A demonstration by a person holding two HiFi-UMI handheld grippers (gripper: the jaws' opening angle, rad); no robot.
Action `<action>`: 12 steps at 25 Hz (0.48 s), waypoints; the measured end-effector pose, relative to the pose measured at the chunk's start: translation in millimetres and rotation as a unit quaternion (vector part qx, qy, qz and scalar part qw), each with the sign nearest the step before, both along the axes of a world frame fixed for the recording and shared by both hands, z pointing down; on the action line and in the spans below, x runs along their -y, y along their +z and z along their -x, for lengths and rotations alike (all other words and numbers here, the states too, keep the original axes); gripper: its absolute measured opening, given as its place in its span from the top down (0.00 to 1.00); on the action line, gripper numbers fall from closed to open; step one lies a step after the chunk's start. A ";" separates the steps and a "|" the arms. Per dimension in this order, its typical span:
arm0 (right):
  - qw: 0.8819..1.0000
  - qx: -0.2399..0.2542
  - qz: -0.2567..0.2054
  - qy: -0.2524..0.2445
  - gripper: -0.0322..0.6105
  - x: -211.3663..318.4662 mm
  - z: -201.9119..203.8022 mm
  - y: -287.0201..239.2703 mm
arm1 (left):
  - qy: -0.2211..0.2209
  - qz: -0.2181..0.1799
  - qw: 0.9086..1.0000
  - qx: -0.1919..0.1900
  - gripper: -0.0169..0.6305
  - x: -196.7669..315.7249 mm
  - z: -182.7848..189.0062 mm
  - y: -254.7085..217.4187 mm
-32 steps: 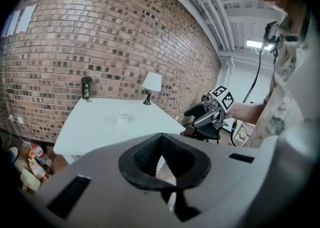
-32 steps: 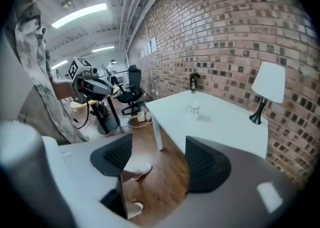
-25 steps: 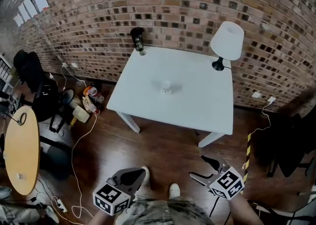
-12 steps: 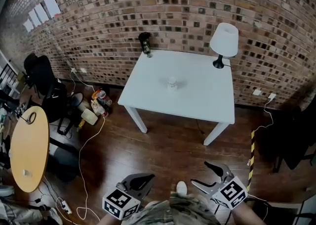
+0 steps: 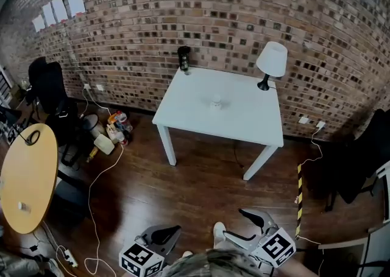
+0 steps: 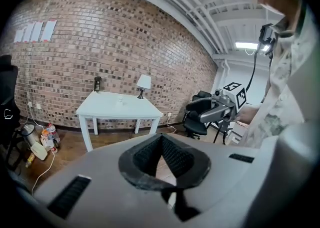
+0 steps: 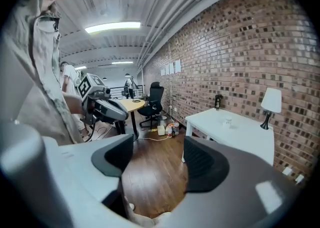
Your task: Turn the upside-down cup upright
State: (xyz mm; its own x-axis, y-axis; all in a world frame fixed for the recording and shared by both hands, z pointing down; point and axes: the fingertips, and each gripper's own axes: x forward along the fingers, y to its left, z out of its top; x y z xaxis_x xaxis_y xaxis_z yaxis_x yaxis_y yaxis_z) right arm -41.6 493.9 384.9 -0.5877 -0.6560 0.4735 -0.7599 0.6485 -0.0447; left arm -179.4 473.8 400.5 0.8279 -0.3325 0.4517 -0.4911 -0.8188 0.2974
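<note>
A small pale cup [image 5: 216, 101] stands alone near the middle of the white table [image 5: 244, 125], too far off to see its details. It shows as a speck in the left gripper view [image 6: 120, 101] and the right gripper view [image 7: 228, 120]. Both grippers hang low at the frame's bottom, far from the table, over the wooden floor. My left gripper [image 5: 166, 233] is shut with its pad tips touching and nothing held. My right gripper [image 5: 245, 226] is open; its jaws have just closed a little, and only floor shows between them.
A white lamp [image 5: 270, 61] stands at the table's far right corner and a dark bottle [image 5: 184, 58] at its far left corner, against the brick wall. A round yellow table [image 5: 27, 178], black chairs [image 5: 52, 90], bottles and cables lie to the left. Another dark chair [image 5: 359, 160] is on the right.
The table looks smaller and farther away than before, and more floor shows in front of it. Both grippers stay at the bottom edge. The right jaws look slightly narrower.
</note>
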 end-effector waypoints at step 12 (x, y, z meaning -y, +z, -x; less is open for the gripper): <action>1.000 -0.023 -0.004 0.003 0.47 -83.3 67.9 -15.6 | 0.035 -0.004 0.999 -0.036 0.96 -70.0 31.7 -5.9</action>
